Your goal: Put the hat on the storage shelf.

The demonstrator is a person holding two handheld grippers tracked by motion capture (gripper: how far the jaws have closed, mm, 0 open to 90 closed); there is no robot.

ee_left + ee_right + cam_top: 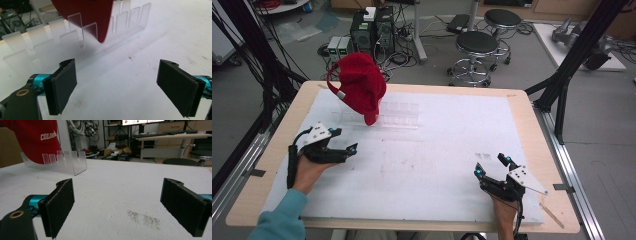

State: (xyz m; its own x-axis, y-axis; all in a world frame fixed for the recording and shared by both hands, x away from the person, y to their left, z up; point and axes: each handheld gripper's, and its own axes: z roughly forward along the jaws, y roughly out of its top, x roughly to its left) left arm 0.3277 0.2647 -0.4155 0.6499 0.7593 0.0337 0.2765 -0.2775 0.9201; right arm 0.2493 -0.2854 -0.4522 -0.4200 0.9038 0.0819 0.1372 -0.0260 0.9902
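Note:
A red cap (359, 85) sits on a clear acrylic rack (387, 116) at the back left of the white mat (442, 130). My left gripper (346, 139) rests open on the mat just in front of the rack, nothing between its jaws. In the left gripper view the cap (85, 15) hangs over the rack's slots (50, 37) beyond the open gripper (120, 85). My right gripper (492, 166) lies open near the front right of the mat, far from the cap. In the right gripper view the cap (32, 137) with white lettering and the rack (62, 162) stand far left of the gripper (122, 205).
A grey smudge (484, 156) marks the mat ahead of the right gripper. The wooden table edge (532, 115) frames the mat. Black frame posts (572, 60) rise at the right and left. Stools (477, 45) and computer towers (372, 30) stand on the floor behind.

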